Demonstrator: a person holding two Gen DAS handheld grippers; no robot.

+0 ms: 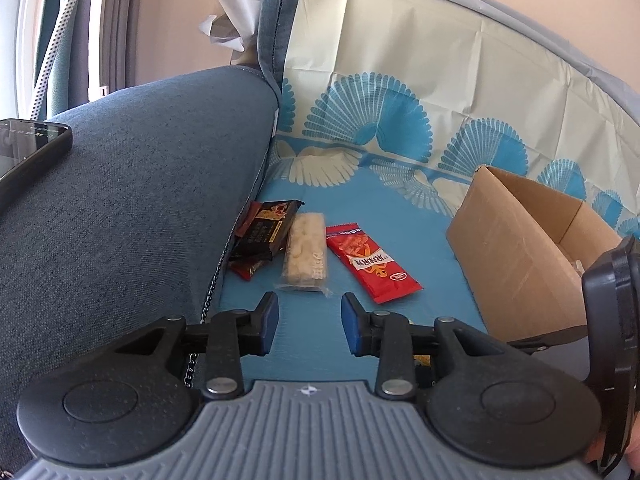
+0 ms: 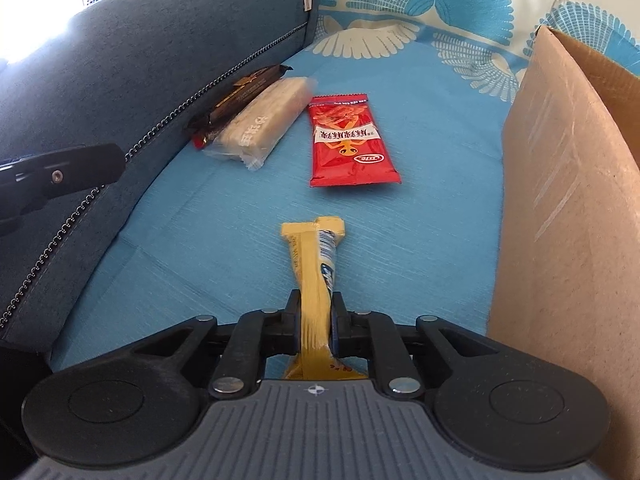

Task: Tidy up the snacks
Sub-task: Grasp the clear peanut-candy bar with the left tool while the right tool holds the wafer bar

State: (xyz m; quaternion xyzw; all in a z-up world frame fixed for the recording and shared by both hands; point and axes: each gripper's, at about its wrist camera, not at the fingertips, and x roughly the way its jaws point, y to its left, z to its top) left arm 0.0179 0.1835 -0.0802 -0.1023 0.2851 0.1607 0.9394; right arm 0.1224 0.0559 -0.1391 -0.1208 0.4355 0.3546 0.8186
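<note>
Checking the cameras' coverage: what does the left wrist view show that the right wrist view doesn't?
Only the left wrist view shows the phone on the cushion and the open left gripper, nothing between its pads. Only the right wrist view shows the right gripper shut on the yellow snack. Both show the red packet, the pale bar, the dark packet and the cardboard box.

Right gripper point(image 2: 316, 320) fingers clamped on yellow snack bar point(image 2: 314, 280), red packet point(image 2: 348, 148) ahead, cardboard box point(image 2: 568, 208) right

Glossy red foil packet point(image 2: 348, 144) on a matt blue creased cloth point(image 2: 240, 216), beside a rough brown cardboard box point(image 2: 560, 184).
</note>
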